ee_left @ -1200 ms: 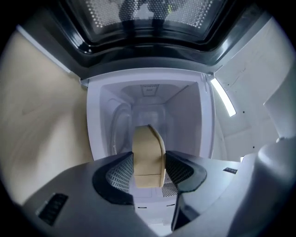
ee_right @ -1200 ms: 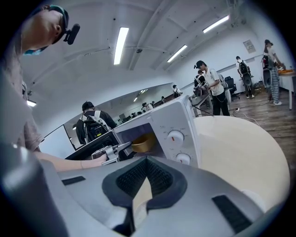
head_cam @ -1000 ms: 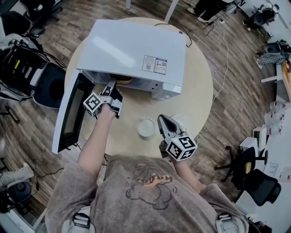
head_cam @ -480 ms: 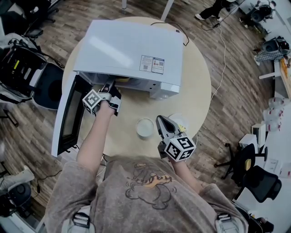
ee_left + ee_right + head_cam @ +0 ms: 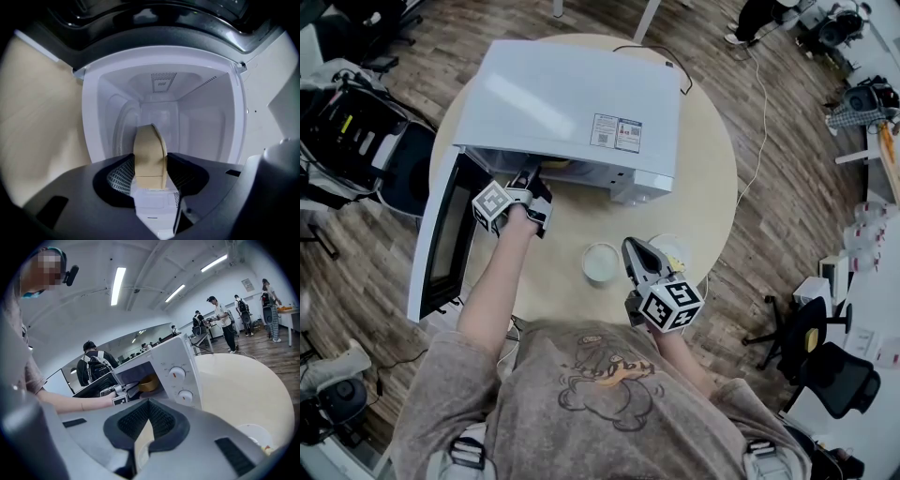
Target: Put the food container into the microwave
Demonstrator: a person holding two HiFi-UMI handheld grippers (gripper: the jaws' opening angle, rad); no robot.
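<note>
The left gripper [image 5: 528, 182] is squeezing the food container [image 5: 150, 157] by its rim, holding it inside the open microwave [image 5: 581, 103]. Maybe it is touching the floor there; hard to tell. Next comes setting it down and letting go. The right gripper [image 5: 636, 253] is hanging closed, empty.

On my feed the wearer had a taupe sweatshirt [image 5: 581, 427] with a brown bear print [image 5: 602, 373] and grey buckled straps [image 5: 465, 454] at the shoulders. The left gripper [image 5: 529, 172] and right gripper [image 5: 634, 247] were dark grey, each bearing a white cube [image 5: 673, 305] with black square markers.
</note>
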